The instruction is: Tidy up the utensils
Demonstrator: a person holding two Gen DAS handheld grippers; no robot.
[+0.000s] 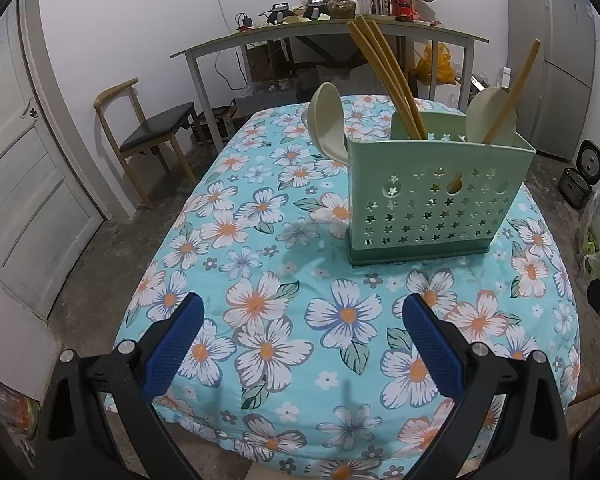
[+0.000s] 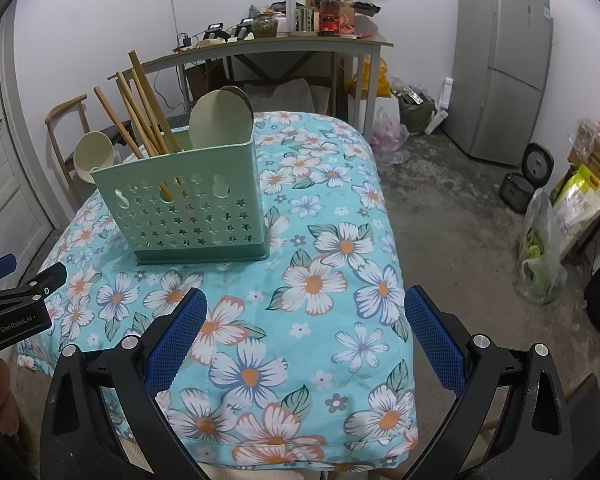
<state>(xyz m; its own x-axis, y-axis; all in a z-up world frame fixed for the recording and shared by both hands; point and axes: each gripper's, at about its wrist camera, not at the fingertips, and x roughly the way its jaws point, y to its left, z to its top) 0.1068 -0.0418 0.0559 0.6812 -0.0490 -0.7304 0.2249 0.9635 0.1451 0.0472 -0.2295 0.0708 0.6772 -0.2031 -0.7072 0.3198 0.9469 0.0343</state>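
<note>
Both my grippers, left (image 1: 302,344) and right (image 2: 304,344), had fingers wide, empty; leaning wooden chopsticks (image 1: 388,76) could tip the pale-green perforated plastic holder (image 1: 436,200) if bumped.

a table is wearing a turquoise cloth (image 1: 260,240) printed with white and orange flowers, draping over its rounded edges. a pale green utensil holder (image 1: 436,196) with star-shaped holes is standing upright on the cloth, and a cream ladle (image 1: 328,124) is leaning just beside it.
</note>
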